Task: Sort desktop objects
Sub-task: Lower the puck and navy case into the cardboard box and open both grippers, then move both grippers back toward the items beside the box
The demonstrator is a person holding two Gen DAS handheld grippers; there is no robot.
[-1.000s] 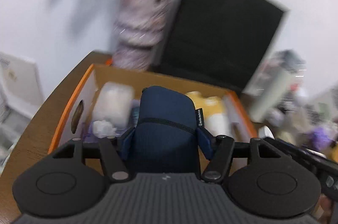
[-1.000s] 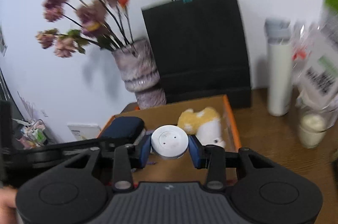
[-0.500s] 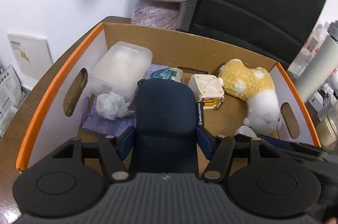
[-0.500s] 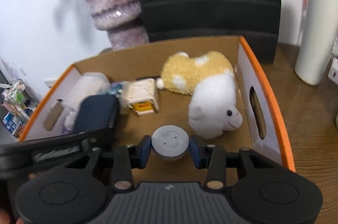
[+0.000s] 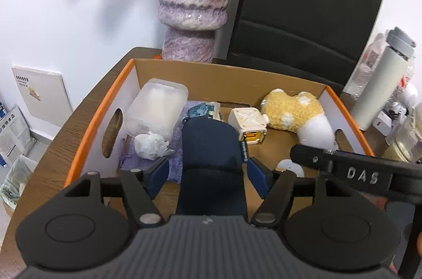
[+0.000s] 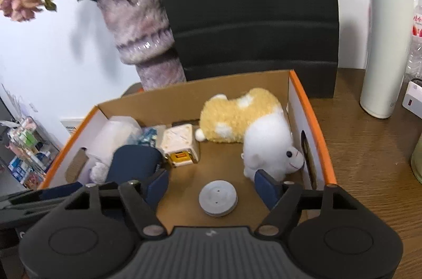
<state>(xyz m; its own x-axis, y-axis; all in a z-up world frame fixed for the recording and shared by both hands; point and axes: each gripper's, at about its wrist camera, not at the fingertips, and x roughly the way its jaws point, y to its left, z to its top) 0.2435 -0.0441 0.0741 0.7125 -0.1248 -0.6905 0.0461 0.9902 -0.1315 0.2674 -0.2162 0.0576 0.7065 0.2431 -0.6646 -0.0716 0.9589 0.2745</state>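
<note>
Disc (image 6: 218, 200) now lies in box (image 6: 311, 118), right tool (image 6: 212, 185) just spread; left tool (image 5: 208, 176) pinches pouch (image 5: 211, 147).

A plain white wall (image 5: 79, 2) stands behind a dark wood-grain desk (image 6: 369, 147) — evenly lit, with soft shadows of flower stems on the wall; a black paper bag (image 6: 250, 2) leans against it.

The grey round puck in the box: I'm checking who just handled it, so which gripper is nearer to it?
Right. The right gripper is open astride the grey round puck, which lies free on the box floor. The left gripper sits beside it, closed on the navy pouch.
</note>
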